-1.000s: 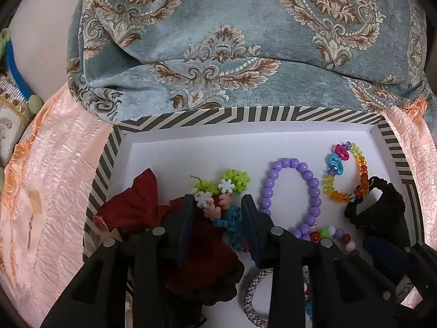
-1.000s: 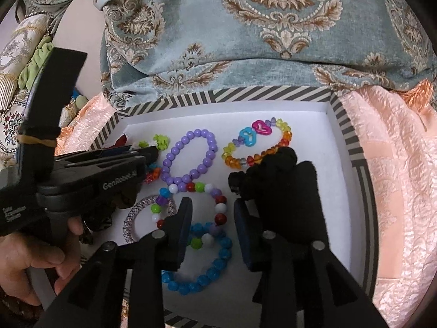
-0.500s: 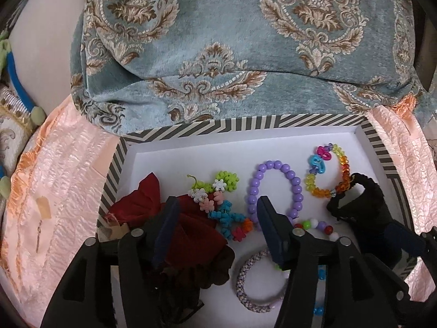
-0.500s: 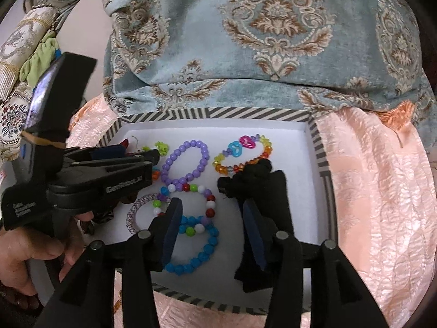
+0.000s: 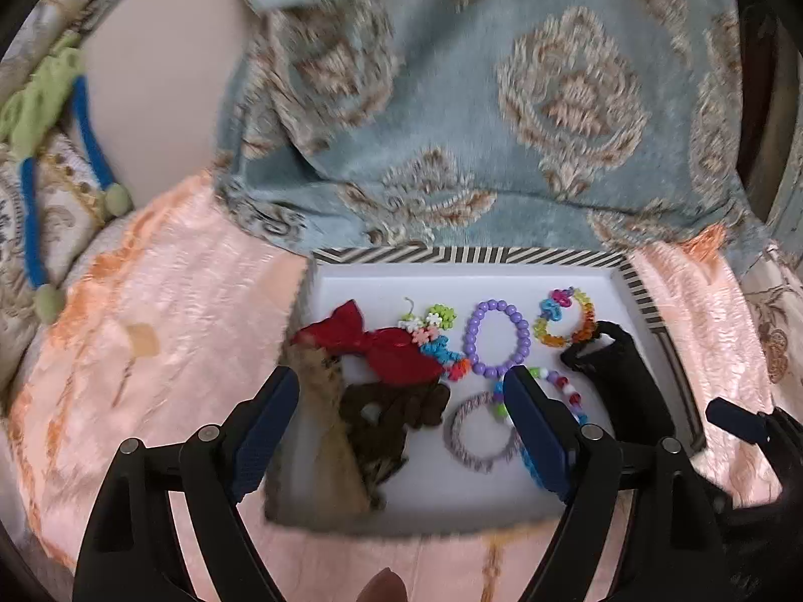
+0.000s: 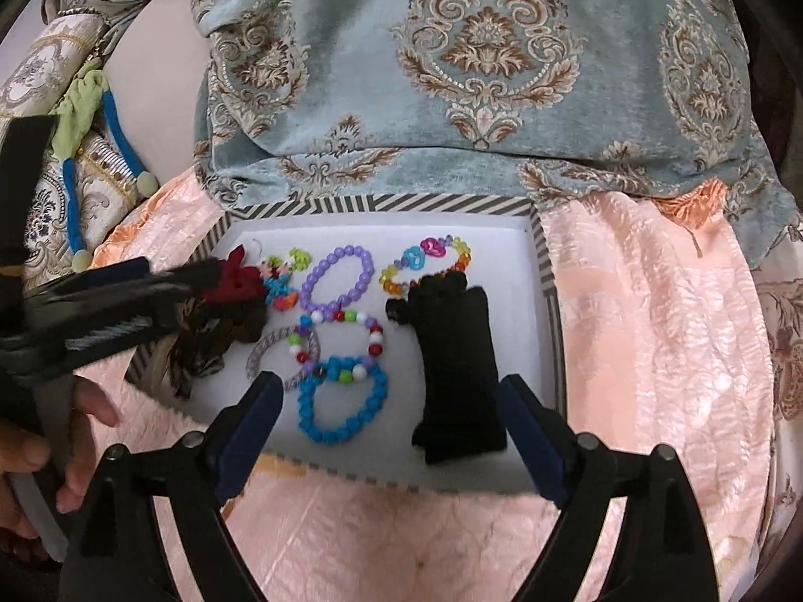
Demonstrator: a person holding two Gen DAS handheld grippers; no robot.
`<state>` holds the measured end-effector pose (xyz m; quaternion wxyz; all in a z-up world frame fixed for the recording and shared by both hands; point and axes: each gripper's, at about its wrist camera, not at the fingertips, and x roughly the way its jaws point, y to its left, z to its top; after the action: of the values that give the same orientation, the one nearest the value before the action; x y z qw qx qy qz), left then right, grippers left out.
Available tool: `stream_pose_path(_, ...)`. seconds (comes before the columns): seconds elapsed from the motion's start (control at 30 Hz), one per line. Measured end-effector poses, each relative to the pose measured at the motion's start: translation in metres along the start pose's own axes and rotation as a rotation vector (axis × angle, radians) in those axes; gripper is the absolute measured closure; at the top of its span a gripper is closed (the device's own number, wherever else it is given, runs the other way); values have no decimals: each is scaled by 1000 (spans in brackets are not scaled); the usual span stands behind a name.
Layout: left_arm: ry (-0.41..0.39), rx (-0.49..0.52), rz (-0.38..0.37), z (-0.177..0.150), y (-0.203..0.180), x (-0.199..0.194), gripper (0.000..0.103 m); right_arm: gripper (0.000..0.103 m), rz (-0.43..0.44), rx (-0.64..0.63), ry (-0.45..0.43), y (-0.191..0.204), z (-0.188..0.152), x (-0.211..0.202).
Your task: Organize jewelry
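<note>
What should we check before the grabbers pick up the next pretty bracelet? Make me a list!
1. Left gripper empty, jaws opening: ok.
2. Right gripper empty, jaws opening: ok.
3. Purple round-bead bracelet inside the striped-edge white box: ok.
4. Bright blue bead bracelet lying free: not ok, the multicoloured bead bracelet overlaps it.
5. Black fabric piece clear of the clear-bead charm bracelet: cannot tell, they meet at the edge.

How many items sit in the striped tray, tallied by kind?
Bead bracelets: 4 (purple, blue, mixed-colour, translucent multicolour)
Woven bangle: 1
Flower-bead strand: 1
Red bow: 1
Brown scrunchie: 1
Black fabric piece: 1
Brown feathery piece: 1
Total: 10
</note>
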<state>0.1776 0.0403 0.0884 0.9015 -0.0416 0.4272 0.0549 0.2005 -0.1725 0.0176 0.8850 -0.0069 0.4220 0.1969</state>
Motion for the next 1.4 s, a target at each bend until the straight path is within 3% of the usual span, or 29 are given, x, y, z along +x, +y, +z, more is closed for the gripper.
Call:
stream_pose_path(0.13,-75,13,-39,-32,2,-36,34,13,-18,-24,-32,0,-20,-25)
stream_pose_path(0.3,-92,12,-119,-56,3,-60,34,13,-98,-90,-70,2,-55,-51)
stream_pose_path(0.47,-161,86,-13,-62,-11,-81,32,13,-72,-36,-134,-9,-70,-75)
stream_pose_path(0.57,-178,93,14,-63,-12,-86,32,13,-46,-3,-144,-15,-71,-79)
stream_pose_path(0.73,-67,60,-56,-53,-12,-69,32,13,-60,-42,-114,-5,-72,-68)
stream_pose_path(0.83,-69,66,-88,-61,-16,-64,32,13,-86,-79,-95,2,-74,-61)
stream_pose_path(1.0,-11,56,-72,-78,-20,-50,32,13,-110,-78,-75,5,-77,-53)
stream_pose_path(1.4,0,75,-55,-86,-26,-51,32,13,-98,-72,-73,7,-80,-51)
